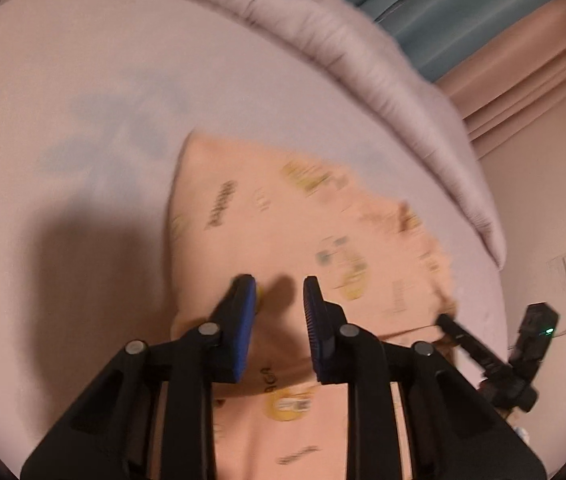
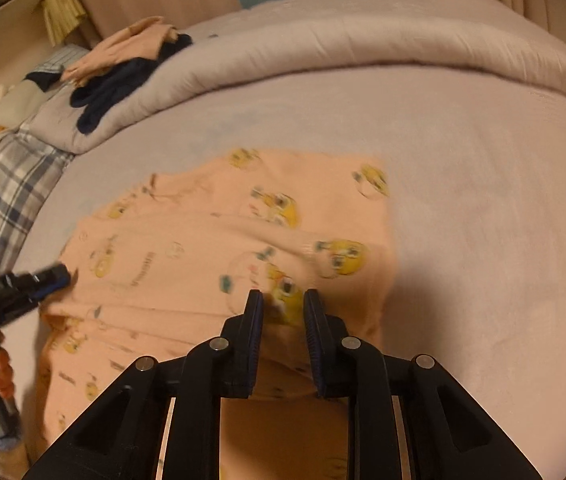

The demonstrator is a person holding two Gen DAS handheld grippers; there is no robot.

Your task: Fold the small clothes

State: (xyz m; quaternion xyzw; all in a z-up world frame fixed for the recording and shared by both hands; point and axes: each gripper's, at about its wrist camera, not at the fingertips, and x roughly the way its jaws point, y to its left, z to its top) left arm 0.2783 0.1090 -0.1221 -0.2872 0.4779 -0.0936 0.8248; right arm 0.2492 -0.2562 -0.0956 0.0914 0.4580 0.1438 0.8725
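The peach garment (image 2: 243, 240) lies flat on the bed (image 2: 483, 200), directly ahead of and under both grippers. The right gripper (image 2: 283, 300) and the left gripper (image 1: 279, 288) are both open, holding nothing.

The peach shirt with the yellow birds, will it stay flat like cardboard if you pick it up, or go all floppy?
Probably floppy. The peach shirt is thin cloth that already wrinkles and ripples on the bed sheet, so a lifted corner would likely droop. It looks light, and a push would likely bunch it up more than slide it. The right gripper and left gripper both stand open above it.
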